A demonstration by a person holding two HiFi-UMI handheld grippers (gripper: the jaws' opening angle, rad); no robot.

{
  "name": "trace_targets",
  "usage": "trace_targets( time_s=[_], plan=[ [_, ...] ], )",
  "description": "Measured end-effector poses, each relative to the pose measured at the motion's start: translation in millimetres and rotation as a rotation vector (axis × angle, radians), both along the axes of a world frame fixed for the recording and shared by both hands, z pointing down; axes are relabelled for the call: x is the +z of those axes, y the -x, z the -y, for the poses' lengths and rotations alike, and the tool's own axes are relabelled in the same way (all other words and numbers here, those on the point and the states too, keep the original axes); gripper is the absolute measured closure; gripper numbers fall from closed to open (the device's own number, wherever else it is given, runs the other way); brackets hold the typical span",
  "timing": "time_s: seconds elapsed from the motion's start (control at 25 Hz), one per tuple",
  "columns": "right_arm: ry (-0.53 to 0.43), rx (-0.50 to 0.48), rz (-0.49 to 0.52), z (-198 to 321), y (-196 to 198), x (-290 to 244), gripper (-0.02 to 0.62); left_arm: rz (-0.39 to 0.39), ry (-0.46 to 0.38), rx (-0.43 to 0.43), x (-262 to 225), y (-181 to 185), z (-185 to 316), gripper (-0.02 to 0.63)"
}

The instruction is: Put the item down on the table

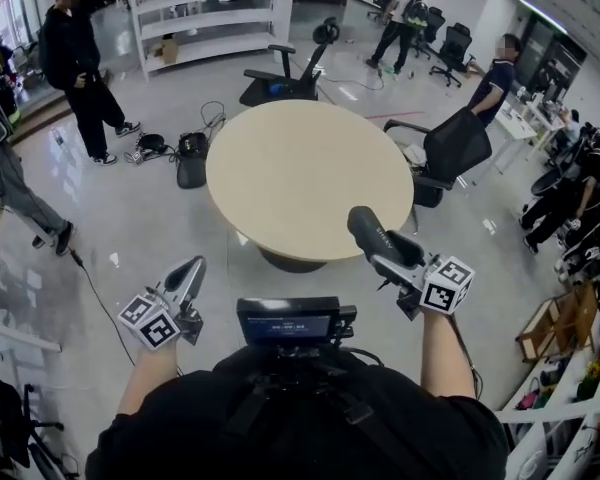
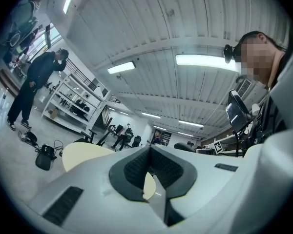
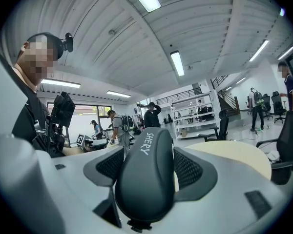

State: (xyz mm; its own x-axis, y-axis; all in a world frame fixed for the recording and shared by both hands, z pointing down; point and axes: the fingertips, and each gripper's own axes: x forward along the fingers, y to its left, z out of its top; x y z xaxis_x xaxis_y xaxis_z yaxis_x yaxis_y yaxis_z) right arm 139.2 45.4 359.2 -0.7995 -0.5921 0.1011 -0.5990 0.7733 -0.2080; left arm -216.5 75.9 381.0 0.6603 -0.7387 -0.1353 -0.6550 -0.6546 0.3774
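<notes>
**Right claw carries the item, counter straight ahead**

The right claw (image 1: pixel 392 258) pinches a dark grey, rounded oblong plastic item (image 3: pixel 146 174) lettered "SHERY". Its ribbed pads press on both of the item's flanks. The item's long axis runs along the claw's own pointing line, and its far end sticks out past the jaw tips. I cannot tell what the item is. The left claw (image 1: pixel 185 280) is pressed together with nothing between its jaws and sits level with its partner, off to that claw's left. Ahead of both lies the round, cream-topped counter (image 1: pixel 300 168). Its near rim is just beyond the item's tip and lower, and farther from the left claw. Judging by this, the right hand is the nearer one and need only go forward and down.
</notes>
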Motion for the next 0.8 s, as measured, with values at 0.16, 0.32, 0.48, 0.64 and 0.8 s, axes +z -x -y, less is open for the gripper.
trace_targets(
  time_s=[0.16, 0.32, 0.48, 0.64, 0.8],
  plan=[
    [-0.002, -0.05, 0.019, 39, -11, 6, 0.275, 0.021, -0.001, -0.045, -3, -13, 20, 0.604],
    [-0.025, -0.108, 0.057, 97, -31, 2, 0.275, 0.05, -0.027, -0.116, -20, -33, 54, 0.604],
    [-0.039, -0.166, 0.058, 153, -49, -6, 0.275, 0.041, -0.036, -0.165, -28, -59, 87, 0.604],
    [-0.063, -0.215, 0.081, 200, -86, -15, 0.275, 0.028, -0.045, -0.205, -36, -102, 121, 0.604],
    [-0.062, -0.237, 0.098, 232, -103, -17, 0.275, 0.05, -0.035, -0.204, -39, -130, 148, 0.604]
  ],
)
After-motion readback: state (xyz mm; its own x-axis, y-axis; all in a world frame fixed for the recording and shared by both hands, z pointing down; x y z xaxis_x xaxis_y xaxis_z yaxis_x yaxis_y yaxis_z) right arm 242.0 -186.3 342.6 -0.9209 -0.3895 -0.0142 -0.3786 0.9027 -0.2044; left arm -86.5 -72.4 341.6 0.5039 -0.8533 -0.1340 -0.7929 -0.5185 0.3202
